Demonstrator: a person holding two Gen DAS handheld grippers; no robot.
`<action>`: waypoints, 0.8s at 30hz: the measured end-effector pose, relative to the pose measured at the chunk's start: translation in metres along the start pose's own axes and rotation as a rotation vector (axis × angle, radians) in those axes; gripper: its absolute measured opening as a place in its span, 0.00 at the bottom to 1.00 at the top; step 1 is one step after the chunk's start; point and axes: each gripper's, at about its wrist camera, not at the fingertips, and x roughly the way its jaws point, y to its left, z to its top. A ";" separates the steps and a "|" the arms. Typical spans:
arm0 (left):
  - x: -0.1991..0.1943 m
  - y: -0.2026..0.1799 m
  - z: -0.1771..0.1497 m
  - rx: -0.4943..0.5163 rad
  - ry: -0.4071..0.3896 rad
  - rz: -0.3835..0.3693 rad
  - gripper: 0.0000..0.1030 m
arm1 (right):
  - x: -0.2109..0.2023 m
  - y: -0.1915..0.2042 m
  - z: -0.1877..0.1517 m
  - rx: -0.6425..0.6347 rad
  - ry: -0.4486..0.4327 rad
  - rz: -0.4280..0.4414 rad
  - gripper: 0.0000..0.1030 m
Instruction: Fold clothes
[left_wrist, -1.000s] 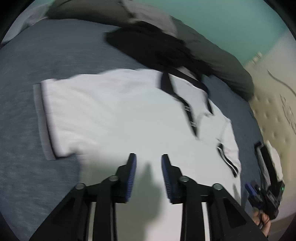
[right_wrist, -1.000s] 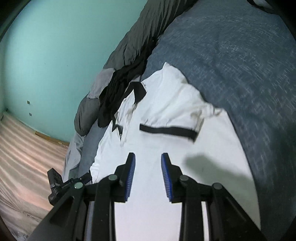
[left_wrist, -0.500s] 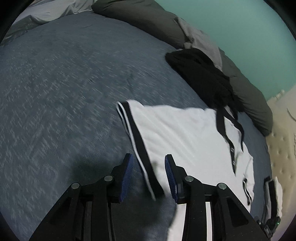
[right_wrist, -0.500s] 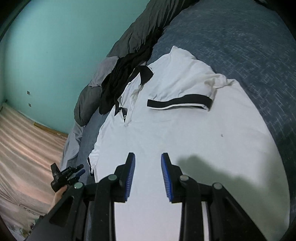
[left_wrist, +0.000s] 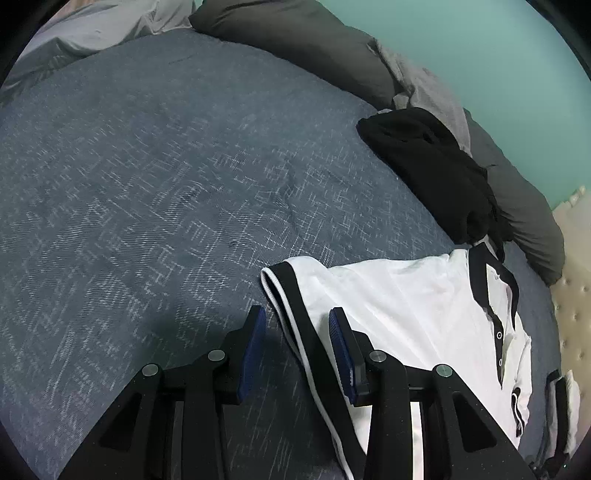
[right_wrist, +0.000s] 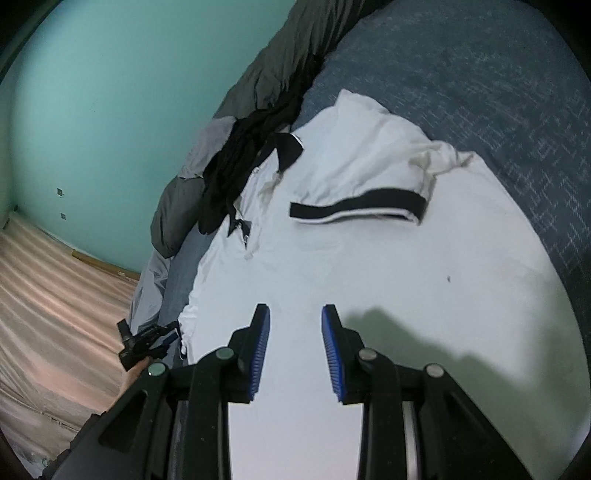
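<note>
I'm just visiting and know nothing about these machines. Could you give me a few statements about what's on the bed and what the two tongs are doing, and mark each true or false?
1. The white polo shirt lies spread on a blue-grey bedspread. True.
2. The left tongs are clamped tight on the shirt's black collar. False: they stand open, with the black-trimmed sleeve edge lying between them.
3. A black garment lies bunched near the shirt's collar. True.
4. The right tongs hold a sock. False: they are open over the white shirt body, holding nothing.
5. The wall behind the bed is red. False: it is teal green.
</note>
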 end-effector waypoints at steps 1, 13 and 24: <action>0.003 0.000 0.000 0.002 0.001 0.001 0.38 | -0.001 0.001 0.001 -0.003 -0.006 0.004 0.28; 0.007 -0.013 0.005 0.035 -0.017 -0.017 0.22 | 0.002 -0.004 -0.001 0.010 0.006 0.000 0.28; -0.015 -0.043 0.012 0.120 -0.053 -0.034 0.05 | 0.002 -0.007 -0.001 0.020 0.004 0.003 0.28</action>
